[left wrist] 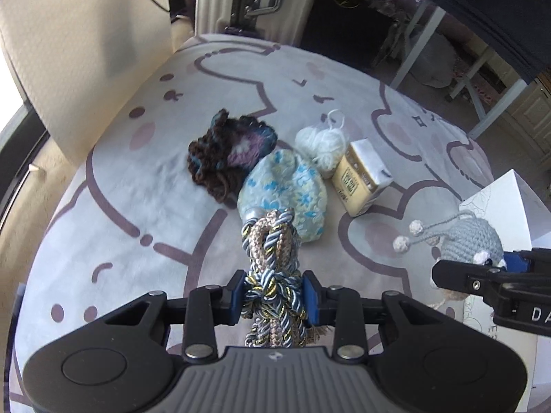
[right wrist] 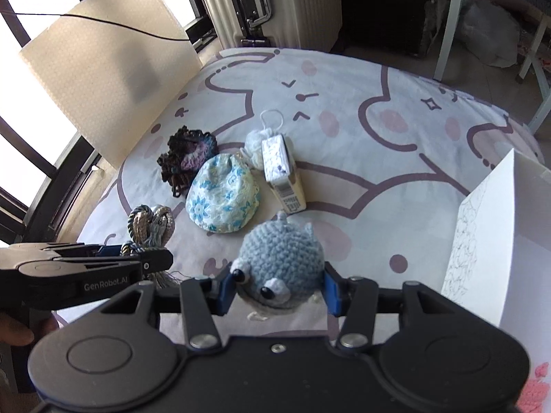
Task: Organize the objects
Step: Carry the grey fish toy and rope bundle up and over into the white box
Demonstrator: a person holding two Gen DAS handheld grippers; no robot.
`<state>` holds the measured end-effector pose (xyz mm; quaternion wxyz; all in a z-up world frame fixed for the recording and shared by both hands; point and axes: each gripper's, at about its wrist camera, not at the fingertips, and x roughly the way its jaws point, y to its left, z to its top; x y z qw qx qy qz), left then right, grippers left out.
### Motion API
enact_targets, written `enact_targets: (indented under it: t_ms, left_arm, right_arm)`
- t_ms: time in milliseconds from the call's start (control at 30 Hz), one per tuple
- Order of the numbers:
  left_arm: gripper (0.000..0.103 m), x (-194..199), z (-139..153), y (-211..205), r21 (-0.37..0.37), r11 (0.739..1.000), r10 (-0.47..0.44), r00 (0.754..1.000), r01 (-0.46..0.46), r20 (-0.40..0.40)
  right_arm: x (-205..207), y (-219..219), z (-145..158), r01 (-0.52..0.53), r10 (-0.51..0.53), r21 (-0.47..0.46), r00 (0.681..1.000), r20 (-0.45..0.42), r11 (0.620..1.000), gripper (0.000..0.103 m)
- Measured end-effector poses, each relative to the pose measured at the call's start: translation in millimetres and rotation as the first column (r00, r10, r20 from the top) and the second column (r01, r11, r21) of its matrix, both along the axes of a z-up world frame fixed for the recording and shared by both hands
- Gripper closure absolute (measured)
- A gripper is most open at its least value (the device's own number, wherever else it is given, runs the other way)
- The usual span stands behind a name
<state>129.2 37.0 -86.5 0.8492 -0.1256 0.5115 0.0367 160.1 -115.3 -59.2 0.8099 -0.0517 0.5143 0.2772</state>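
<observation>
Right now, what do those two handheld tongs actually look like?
Both are matte black plastic: the left tongs and right tongs have hinged link arms with silver rivets, blue pads on the fingertips, and round black discs on a ribbed grey body. White lettering "GenRobot.AI" marks one side.

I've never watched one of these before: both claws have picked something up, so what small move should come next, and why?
Probably carry the grey crochet toy, clamped in the right gripper, sideways over the open white box at the right. The left gripper is shut on the knotted cord, so both are loaded, and the box is the only container in sight, nearest the toy.
</observation>
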Motion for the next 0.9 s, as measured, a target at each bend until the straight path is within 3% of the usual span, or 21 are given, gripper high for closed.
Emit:
enact_targets:
  t_ms: [400,533,900]
  left_arm:
    - [0.067,-9,59,-22,0.079,0.992,-0.113,0.983,0.103,0.143]
    - [0.067,-16,68,-30,0.094,0.988,-0.136,0.976,0.121,0.169]
    - [0.067,-27,74,-43,0.115,0.982,-0.17,0.967,0.151,0.187]
  right_arm:
    - [-19,-24,42,0.033,-0.032,-0.004,0.991,0.134,0.999,0.052]
    - [-27,-32,47,0.106,-0.101,-0.023,0.982,0.158,0.994,0.052]
    - [-38,-56,56,0.182,-0.18,0.007,0.966,0.188,0.983,0.052]
